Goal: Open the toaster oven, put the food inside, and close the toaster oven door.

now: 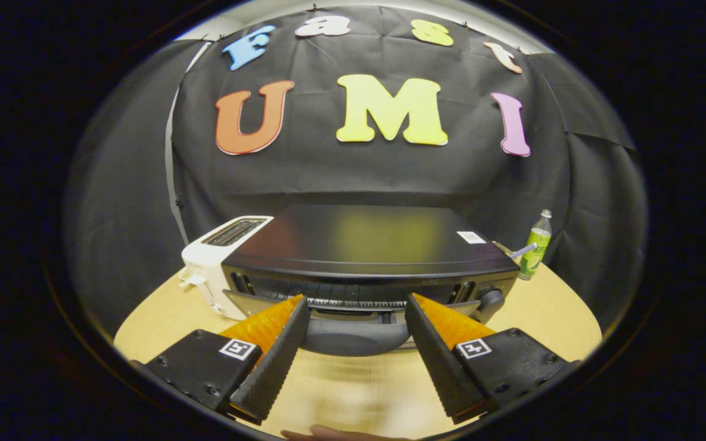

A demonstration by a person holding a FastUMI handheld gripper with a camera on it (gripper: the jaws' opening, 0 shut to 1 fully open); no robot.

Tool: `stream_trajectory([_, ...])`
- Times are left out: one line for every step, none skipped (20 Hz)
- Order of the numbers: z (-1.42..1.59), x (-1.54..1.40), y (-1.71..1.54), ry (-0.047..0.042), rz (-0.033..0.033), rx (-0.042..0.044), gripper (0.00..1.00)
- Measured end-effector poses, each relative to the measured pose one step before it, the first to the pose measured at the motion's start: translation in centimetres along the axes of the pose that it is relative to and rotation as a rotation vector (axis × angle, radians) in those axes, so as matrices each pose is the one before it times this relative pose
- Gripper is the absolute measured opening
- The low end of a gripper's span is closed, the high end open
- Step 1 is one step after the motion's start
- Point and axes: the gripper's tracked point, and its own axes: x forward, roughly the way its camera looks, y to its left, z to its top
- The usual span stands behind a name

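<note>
Gripper: your gripper (356, 309) is spread wide, its two fingers apart and holding nothing; the black ribbed pads (273, 361) face each other across an open gap, with orange backing behind each.
Fingertips: they sit just in front of the toaster oven's lower front, one to each side of the handle, and you cannot tell whether either tip touches the door.
Toaster oven: the black toaster oven (365, 245) stands in the middle of the table, its front toward you and its flat glossy top tilted into view; a small white sticker sits near the top's right rear corner.
Door: the door (353, 293) looks slightly ajar or tipped, its grey curved handle (356, 338) lying low between your fingers, just ahead of them; the angle is hard to judge.
Knob: a dark round knob (491, 300) sits at the oven's right front corner, just beyond your right finger.
Toaster: a white slot toaster (218, 263) stands against the oven's left side, toward the table's left edge.
Bottle: a green bottle (535, 248) stands upright near the table's right rear edge, behind the oven's right corner.
Table: the light wooden table (561, 318) is bare under your gripper.
Food: not identifiable here.
</note>
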Motion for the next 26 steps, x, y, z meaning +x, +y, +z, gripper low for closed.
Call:
stream_trajectory([-0.75,-0.536,-0.071,0.01117,0.0153,0.00329,1.0])
stream_trajectory([-0.378,-0.032,-0.233,-0.00635,0.01043,0.00507,1.0])
stream_trajectory([-0.651,-0.889,-0.005,0.00652,0.01228,-0.00012,1.0])
stream_trajectory([-0.721,-0.56,-0.003,0.00698,0.00586,-0.01208,1.0])
stream_trajectory([-0.434,-0.424,0.108,0.00648,0.00651,-0.02136,1.0])
stream_trajectory([-0.762,-0.312,0.0,0.01564,0.00776,-0.02511,1.0])
stream_trajectory([-0.412,-0.206,-0.029,0.00172,0.00278,-0.01602,1.0])
stream_trajectory([-0.651,-0.297,-0.002,0.00146,-0.00086,-0.01388,1.0])
stream_trajectory([-0.618,-0.168,0.025,0.00299,-0.00537,-0.01326,1.0])
stream_trajectory([-0.811,-0.313,0.108,0.00664,-0.00914,-0.01383,1.0])
stream_trajectory([-0.959,-0.232,0.069,0.01141,-0.01344,-0.01674,1.0])
stream_trajectory([-0.772,-0.144,0.118,0.00388,-0.01312,-0.02253,1.0])
stream_trajectory([-0.928,-0.238,0.285,0.01281,-0.0206,-0.03769,1.0])
stream_trajectory([-0.958,-0.007,0.186,0.01204,-0.01807,-0.03438,1.0])
stream_trajectory([-0.741,0.003,0.101,0.01071,-0.01602,-0.02453,1.0])
stream_trajectory([-0.604,0.054,0.09,0.01106,-0.0072,-0.00931,1.0])
stream_trajectory([-0.625,0.084,0.083,0.01463,0.0013,0.0033,1.0])
stream_trajectory([-0.44,0.018,0.144,0.01215,0.01154,0.01865,1.0])
stream_trajectory([-0.051,0.1,0.175,0.00954,0.01574,0.02151,1.0])
stream_trajectory([-0.216,0.092,0.083,0.00568,0.01777,0.019,1.0])
stream_trajectory([-0.402,0.051,0.119,0.00854,0.0189,0.02057,1.0])
stream_trajectory([-0.415,0.078,0.124,0.01259,0.01977,0.02567,1.0])
stream_trajectory([-0.57,0.035,0.125,0.01871,0.01897,0.02659,1.0])
stream_trajectory([-0.538,0.321,0.05,0.02341,0.01766,0.02986,1.0])
stream_trajectory([-0.531,0.554,0.106,0.02964,0.01759,0.03321,1.0])
stream_trajectory([0.379,0.597,-0.015,-0.00931,0.00044,0.02221,1.0])
